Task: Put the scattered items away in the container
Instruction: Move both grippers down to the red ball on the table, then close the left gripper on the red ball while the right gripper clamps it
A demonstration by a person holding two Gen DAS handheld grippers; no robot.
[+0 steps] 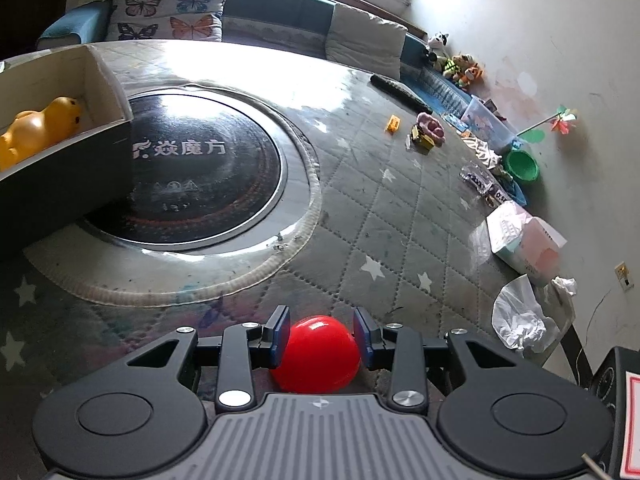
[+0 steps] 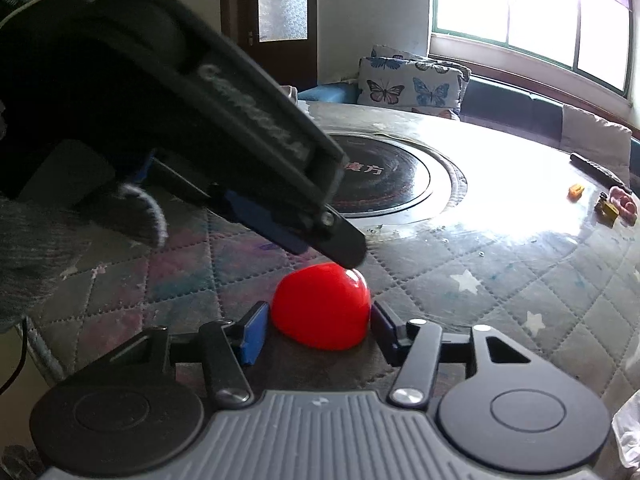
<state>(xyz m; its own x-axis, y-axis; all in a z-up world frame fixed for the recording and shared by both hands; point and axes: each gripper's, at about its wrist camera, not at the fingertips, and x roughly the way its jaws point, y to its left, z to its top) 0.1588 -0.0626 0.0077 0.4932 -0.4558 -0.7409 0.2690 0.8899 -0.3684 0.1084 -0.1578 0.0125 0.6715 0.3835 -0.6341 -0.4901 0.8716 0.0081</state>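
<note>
A red ball (image 1: pixel 316 354) sits low over the quilted star-patterned table cover (image 1: pixel 400 216), squeezed out of round. My left gripper (image 1: pixel 323 336) is shut on it, with a blue pad against each side. In the right wrist view the red ball (image 2: pixel 322 306) lies between the fingers of my right gripper (image 2: pixel 320 330); the pads stand close beside it, with a thin gap at the left pad. The left gripper's finger (image 2: pixel 340 240) reaches down from the upper left onto the ball's top. The box (image 1: pixel 108 92) at the far left holds a yellow toy (image 1: pixel 40 128).
A round black hotplate (image 1: pixel 192 168) fills the table's middle. Small toys (image 1: pixel 424 132) and an orange block (image 1: pixel 393 124) lie at the far right, with a black remote (image 1: pixel 400 90) behind them. Tissue packs (image 1: pixel 524 244) and crumpled plastic (image 1: pixel 520 316) sit at the right edge.
</note>
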